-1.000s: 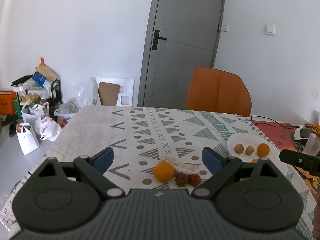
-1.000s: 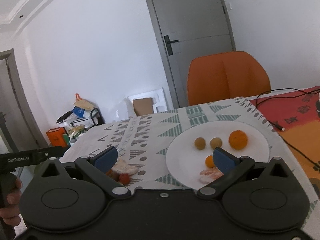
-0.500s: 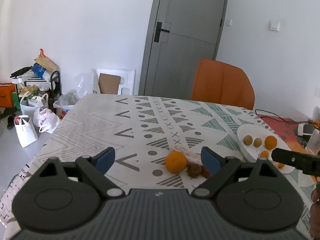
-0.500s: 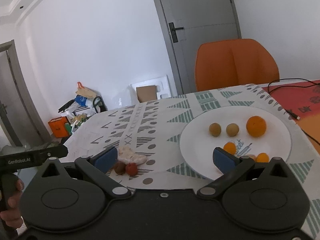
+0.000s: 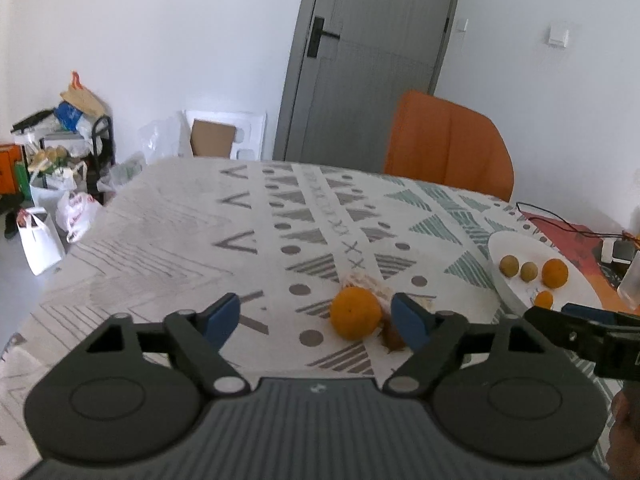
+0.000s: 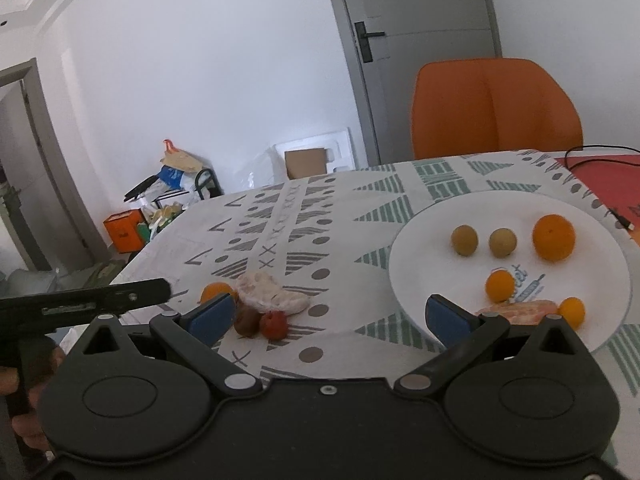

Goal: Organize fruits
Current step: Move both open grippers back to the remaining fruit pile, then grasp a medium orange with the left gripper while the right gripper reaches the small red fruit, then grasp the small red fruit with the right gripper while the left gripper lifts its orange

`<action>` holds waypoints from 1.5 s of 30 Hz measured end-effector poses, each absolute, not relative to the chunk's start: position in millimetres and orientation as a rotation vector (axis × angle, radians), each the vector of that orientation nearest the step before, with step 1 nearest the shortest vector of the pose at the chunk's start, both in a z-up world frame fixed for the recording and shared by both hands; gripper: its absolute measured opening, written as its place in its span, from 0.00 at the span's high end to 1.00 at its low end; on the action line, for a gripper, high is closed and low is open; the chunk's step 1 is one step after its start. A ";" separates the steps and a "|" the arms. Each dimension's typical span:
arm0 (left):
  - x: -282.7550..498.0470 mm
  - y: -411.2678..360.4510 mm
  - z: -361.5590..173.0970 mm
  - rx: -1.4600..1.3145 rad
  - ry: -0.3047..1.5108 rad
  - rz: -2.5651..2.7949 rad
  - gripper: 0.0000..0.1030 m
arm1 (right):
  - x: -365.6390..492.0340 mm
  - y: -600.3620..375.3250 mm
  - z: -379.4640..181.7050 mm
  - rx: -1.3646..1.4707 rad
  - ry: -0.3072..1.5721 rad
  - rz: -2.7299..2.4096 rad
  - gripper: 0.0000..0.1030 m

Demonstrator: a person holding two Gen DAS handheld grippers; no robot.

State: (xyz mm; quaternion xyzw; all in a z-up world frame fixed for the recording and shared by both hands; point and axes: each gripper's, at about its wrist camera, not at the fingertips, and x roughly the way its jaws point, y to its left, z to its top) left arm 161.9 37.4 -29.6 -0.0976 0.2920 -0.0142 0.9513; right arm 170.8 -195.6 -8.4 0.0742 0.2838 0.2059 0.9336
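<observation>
An orange (image 5: pixel 355 312) lies on the patterned tablecloth between the open fingers of my left gripper (image 5: pixel 318 318), close to its right finger. Beside it lie a brown fruit (image 5: pixel 393 338), a pale netted pouch (image 6: pixel 271 293) and a small red fruit (image 6: pixel 274 324). A white plate (image 6: pixel 416 248) on the right holds two brown-green fruits, a large orange (image 6: pixel 554 237), two small oranges and peeled segments. My right gripper (image 6: pixel 330 316) is open and empty, between the pile and the plate, just above the table.
An orange chair (image 5: pixel 448 148) stands at the table's far side before a grey door. A red mat with a black cable (image 6: pixel 600 152) lies at the right. Bags and boxes (image 5: pixel 52 184) crowd the floor at the left.
My left gripper has moved forward and to the left, so the orange now sits between its fingers. My right gripper has moved forward toward the plate and the fruit pile.
</observation>
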 end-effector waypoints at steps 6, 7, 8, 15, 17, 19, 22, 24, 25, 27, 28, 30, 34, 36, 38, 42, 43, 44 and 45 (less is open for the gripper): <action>173.6 29.8 -40.4 -0.189 0.623 -0.060 0.29 | 178.5 -187.5 -18.0 0.146 0.616 0.465 0.21; 175.6 29.0 -41.8 -0.189 0.628 -0.065 0.31 | 180.6 -187.9 -20.2 0.151 0.625 0.471 0.22; 177.6 28.2 -43.1 -0.188 0.632 -0.068 0.31 | 182.0 -187.8 -21.9 0.156 0.632 0.476 0.26; 191.8 24.6 -51.5 -0.194 0.654 -0.086 0.38 | 184.9 -182.5 -28.4 0.146 0.650 0.491 0.33; 195.9 24.5 -54.9 -0.197 0.662 -0.086 0.41 | 186.2 -181.3 -28.8 0.144 0.650 0.492 0.33; 201.4 24.5 -59.9 -0.202 0.677 -0.090 0.44 | 188.2 -180.9 -29.5 0.145 0.650 0.493 0.33; 204.4 22.4 -62.4 -0.178 0.675 -0.085 0.61 | 189.0 -180.4 -30.1 0.148 0.648 0.495 0.33; 205.5 22.1 -60.5 -0.187 0.680 -0.094 0.66 | 189.8 -180.2 -30.3 0.150 0.648 0.498 0.33; 205.1 23.9 -59.8 -0.203 0.681 -0.095 0.66 | 189.8 -179.9 -30.2 0.150 0.649 0.500 0.33; 202.4 26.4 -58.7 -0.208 0.676 -0.087 0.66 | 190.2 -178.7 -29.7 0.149 0.648 0.506 0.35; 200.9 27.6 -58.5 -0.205 0.673 -0.080 0.66 | 190.6 -177.9 -29.5 0.151 0.648 0.509 0.35; 199.1 30.9 -58.2 -0.211 0.676 -0.074 0.67 | 192.3 -173.9 -29.0 0.155 0.651 0.513 0.36; 193.9 38.2 -55.5 -0.216 0.671 -0.062 0.67 | 196.1 -167.1 -29.1 0.153 0.653 0.514 0.36; 191.6 42.1 -52.6 -0.219 0.664 -0.058 0.66 | 196.5 -163.9 -28.8 0.151 0.654 0.514 0.37; 188.4 46.6 -50.0 -0.224 0.656 -0.055 0.66 | 196.8 -161.1 -28.5 0.146 0.653 0.516 0.37; 183.0 52.6 -47.5 -0.230 0.646 -0.046 0.66 | 196.1 -157.1 -27.6 0.139 0.652 0.516 0.37; 181.8 54.3 -47.0 -0.233 0.644 -0.044 0.66 | 196.3 -156.3 -27.6 0.136 0.652 0.515 0.37; 180.8 55.6 -46.6 -0.236 0.642 -0.042 0.66 | 196.9 -155.4 -27.4 0.134 0.653 0.515 0.38; 179.9 56.8 -46.2 -0.238 0.640 -0.040 0.66 | 197.6 -154.4 -27.7 0.133 0.654 0.516 0.39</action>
